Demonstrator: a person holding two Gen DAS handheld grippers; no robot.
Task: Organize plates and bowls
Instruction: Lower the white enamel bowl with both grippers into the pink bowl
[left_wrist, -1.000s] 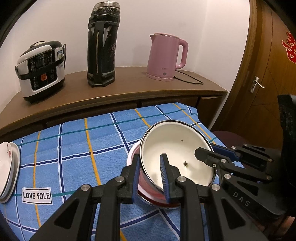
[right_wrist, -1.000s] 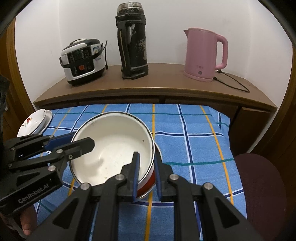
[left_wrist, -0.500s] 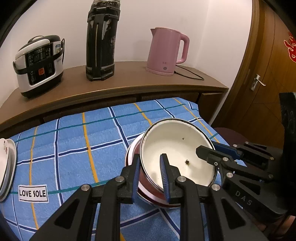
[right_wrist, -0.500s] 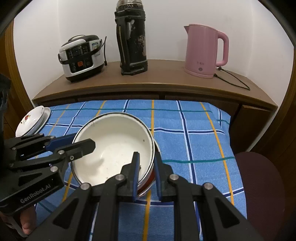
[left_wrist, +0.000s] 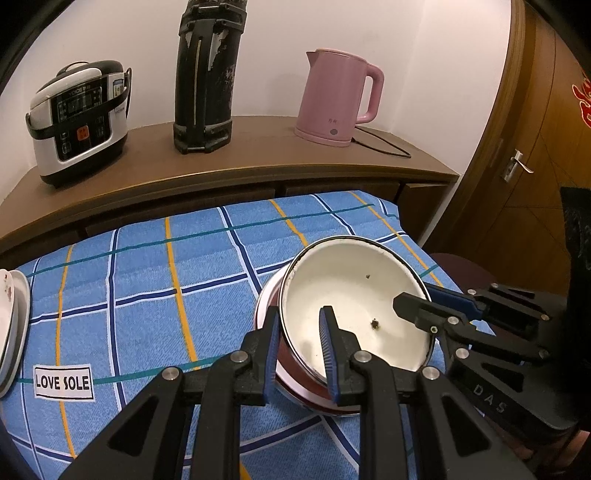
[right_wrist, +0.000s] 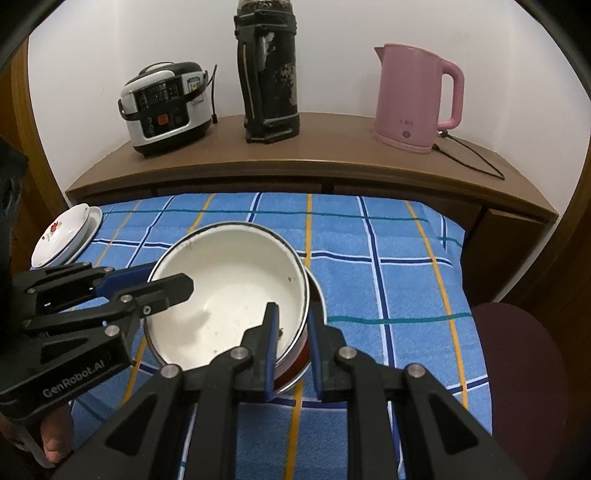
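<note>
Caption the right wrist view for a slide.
Both grippers clamp opposite rims of a white enamel bowl over the blue checked cloth.

Table under blue checked cloth (label "LOVE SOLE"): stacked plates at left edge, bowl stack right.

The left gripper, black with blue-padded fingers, points forward and downward with its jaws clamped across the near left wall of the white enamel bowl with a red outside, one finger inside and one outside. The right gripper, of the same build, points down likewise, its jaws pinching the bowl's opposite rim.
</note>
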